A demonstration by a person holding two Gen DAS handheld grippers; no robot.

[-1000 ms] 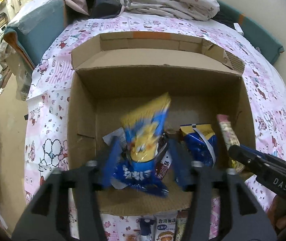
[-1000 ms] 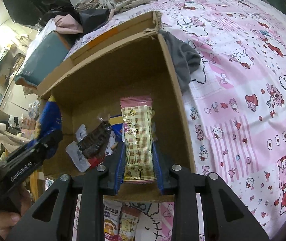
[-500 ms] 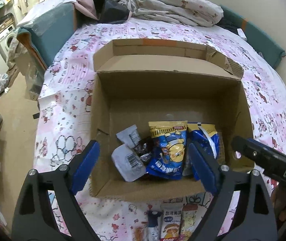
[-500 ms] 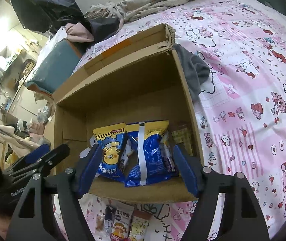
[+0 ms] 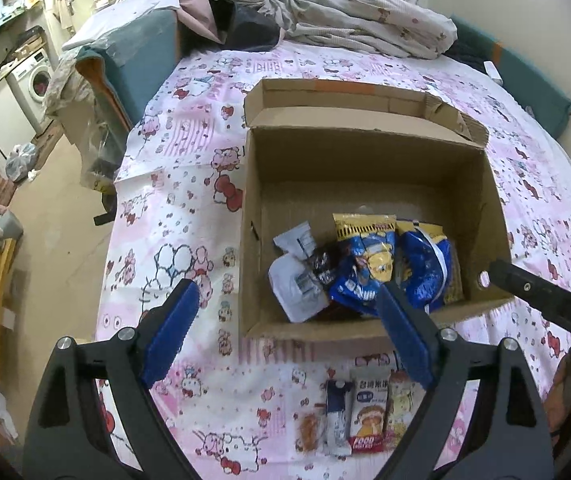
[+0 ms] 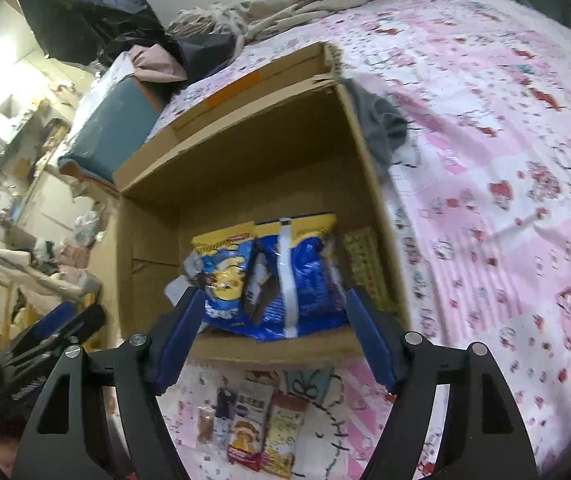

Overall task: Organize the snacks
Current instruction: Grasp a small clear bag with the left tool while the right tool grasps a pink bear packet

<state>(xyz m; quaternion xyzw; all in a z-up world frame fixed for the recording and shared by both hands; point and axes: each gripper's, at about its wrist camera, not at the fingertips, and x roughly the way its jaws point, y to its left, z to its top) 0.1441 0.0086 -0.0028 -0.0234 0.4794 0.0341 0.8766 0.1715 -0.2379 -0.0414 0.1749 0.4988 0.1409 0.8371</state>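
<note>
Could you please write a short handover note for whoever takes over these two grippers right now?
Left gripper: open, empty, above the bedspread at the cardboard box's near wall.
Right gripper: open, empty, over the box's near edge.
Done: two blue-and-yellow snack bags, a white packet, a dark wrapper and a checked packet lie in the box.
Left: four small snack packs in a row on the bedspread in front of the box.

Open cardboard box [image 5: 365,160], snack bags [image 5: 385,268] inside

print on the small snack packets [image 5: 367,416] too small
</note>
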